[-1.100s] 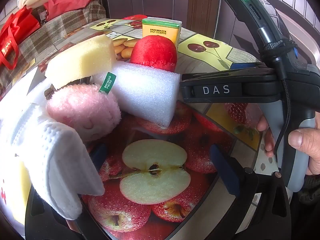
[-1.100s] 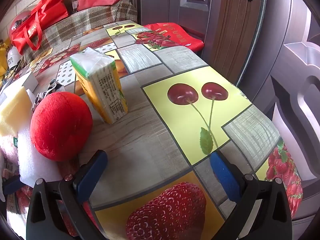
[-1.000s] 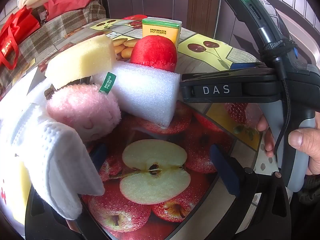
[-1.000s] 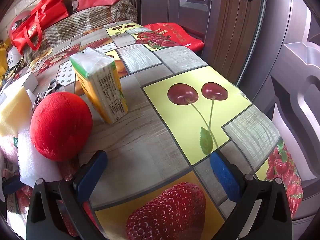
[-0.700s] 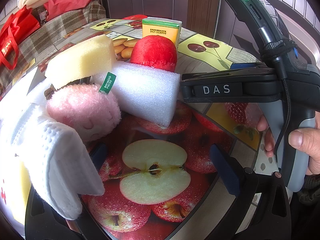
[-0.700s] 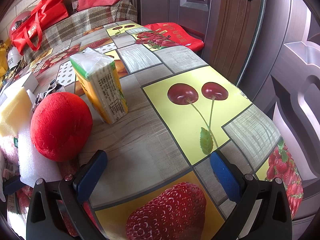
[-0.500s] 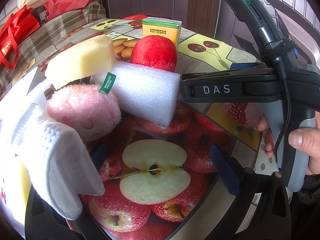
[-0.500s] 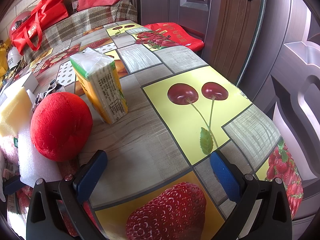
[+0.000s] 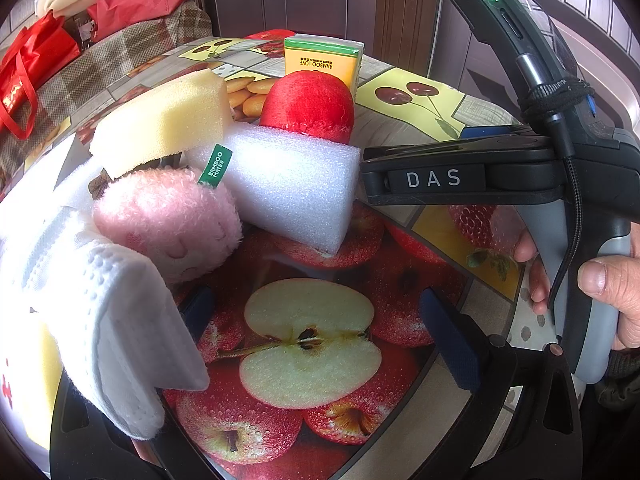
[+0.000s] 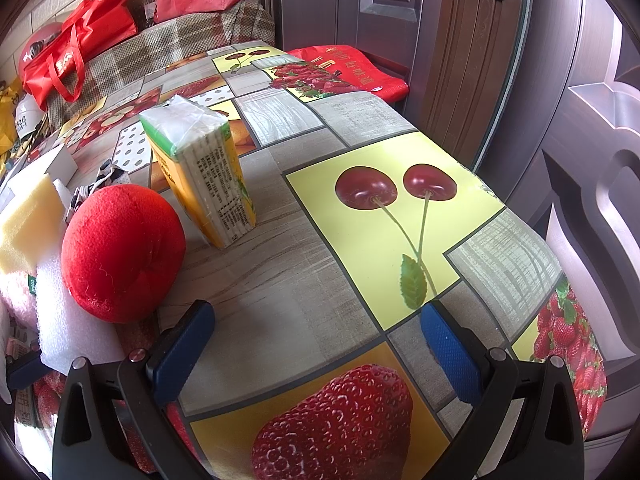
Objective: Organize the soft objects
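No movement is recorded since the earlier frames; both grippers and all items are found where they were.

Left gripper (image 9: 320,336): held low over the table (image 9: 420,112), jaws spread wide, nothing gripped; an apple print is framed between them.

Right gripper (image 10: 316,344): jaws likewise released and empty, held above a strawberry print; its handle is grasped by a hand (image 9: 600,292).

Soft objects, clustered at the left of the table:
- white foam block (image 9: 296,188), lying flat, touched behind by the red plush ball (image 9: 310,106).
- yellow sponge (image 9: 164,120), propped against the foam block.
- pink plush toy (image 9: 168,220), just beside the foam block.
- white folded cloth (image 9: 120,332), nearest the left jaws.

Tissue pack (image 10: 204,172): upright, just behind the red plush ball.
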`<state>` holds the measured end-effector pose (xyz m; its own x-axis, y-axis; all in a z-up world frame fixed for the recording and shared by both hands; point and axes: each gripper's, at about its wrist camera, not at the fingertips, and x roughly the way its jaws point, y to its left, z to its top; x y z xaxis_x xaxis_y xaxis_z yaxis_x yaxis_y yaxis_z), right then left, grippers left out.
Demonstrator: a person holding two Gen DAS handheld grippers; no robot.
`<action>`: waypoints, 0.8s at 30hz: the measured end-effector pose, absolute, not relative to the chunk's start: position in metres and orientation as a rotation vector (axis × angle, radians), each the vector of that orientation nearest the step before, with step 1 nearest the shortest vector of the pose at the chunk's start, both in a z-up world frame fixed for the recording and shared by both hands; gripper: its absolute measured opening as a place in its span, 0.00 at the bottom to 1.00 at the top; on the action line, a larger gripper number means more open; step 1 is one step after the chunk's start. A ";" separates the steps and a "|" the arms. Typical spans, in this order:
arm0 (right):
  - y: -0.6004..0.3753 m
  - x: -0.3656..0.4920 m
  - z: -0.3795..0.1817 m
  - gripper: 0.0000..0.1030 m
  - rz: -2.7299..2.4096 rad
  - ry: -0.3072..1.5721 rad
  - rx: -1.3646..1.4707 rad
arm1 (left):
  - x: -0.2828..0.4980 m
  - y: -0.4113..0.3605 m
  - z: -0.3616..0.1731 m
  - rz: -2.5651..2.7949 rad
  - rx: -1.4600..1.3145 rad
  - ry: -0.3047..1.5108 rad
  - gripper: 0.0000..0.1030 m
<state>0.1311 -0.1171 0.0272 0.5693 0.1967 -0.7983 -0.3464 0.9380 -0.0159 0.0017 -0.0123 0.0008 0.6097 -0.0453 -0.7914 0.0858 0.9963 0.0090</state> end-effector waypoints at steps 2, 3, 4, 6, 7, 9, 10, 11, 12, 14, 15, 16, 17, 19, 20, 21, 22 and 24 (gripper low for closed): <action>-0.117 0.131 0.027 1.00 0.321 0.912 -0.178 | 0.002 -0.012 0.001 -0.076 0.048 0.912 0.99; -0.117 0.131 0.027 1.00 0.321 0.912 -0.178 | 0.002 -0.012 0.001 -0.076 0.048 0.912 0.99; -0.117 0.131 0.027 1.00 0.321 0.912 -0.178 | 0.002 -0.012 0.001 -0.075 0.049 0.912 0.99; -0.117 0.131 0.027 1.00 0.321 0.912 -0.178 | 0.002 -0.012 0.001 -0.076 0.048 0.912 0.99; -0.117 0.131 0.027 1.00 0.321 0.912 -0.177 | 0.002 -0.012 0.001 -0.075 0.049 0.912 0.99; -0.117 0.131 0.027 1.00 0.321 0.912 -0.177 | 0.001 -0.012 0.001 -0.075 0.050 0.911 0.99; -0.117 0.131 0.027 1.00 0.321 0.912 -0.177 | 0.001 -0.012 0.001 -0.075 0.050 0.911 0.99; -0.117 0.131 0.027 1.00 0.321 0.912 -0.177 | 0.001 -0.012 0.001 -0.075 0.051 0.911 0.99; -0.117 0.131 0.027 1.00 0.321 0.912 -0.177 | 0.001 -0.012 0.001 -0.076 0.049 0.910 0.99; -0.117 0.131 0.027 1.00 0.322 0.913 -0.177 | -0.004 -0.012 0.003 -0.082 0.042 0.903 0.99; -0.117 0.131 0.027 1.00 0.322 0.912 -0.177 | -0.011 -0.013 0.007 -0.092 0.033 0.881 0.99; -0.118 0.131 0.027 1.00 0.322 0.913 -0.177 | -0.019 -0.012 0.013 -0.113 0.008 0.848 0.99; -0.117 0.131 0.027 1.00 0.322 0.913 -0.176 | -0.030 -0.010 0.021 -0.139 -0.019 0.813 0.99; -0.118 0.131 0.027 1.00 0.322 0.913 -0.176 | -0.054 -0.002 0.040 -0.164 -0.069 0.737 0.99; -0.117 0.131 0.027 1.00 0.322 0.913 -0.176 | -0.068 0.006 0.051 -0.161 -0.092 0.696 0.99; -0.117 0.131 0.027 1.00 0.322 0.912 -0.176 | -0.082 0.014 0.061 -0.148 -0.113 0.660 1.00; -0.117 0.131 0.027 1.00 0.322 0.912 -0.177 | -0.095 0.023 0.071 -0.122 -0.129 0.628 1.00; -0.117 0.131 0.027 1.00 0.322 0.913 -0.176 | -0.121 0.042 0.084 -0.067 -0.153 0.577 1.00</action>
<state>0.1314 -0.1175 0.0274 0.5681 0.1988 -0.7986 -0.3466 0.9379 -0.0131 -0.1205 0.0416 0.0842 0.8363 -0.1061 -0.5379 0.0203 0.9864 -0.1630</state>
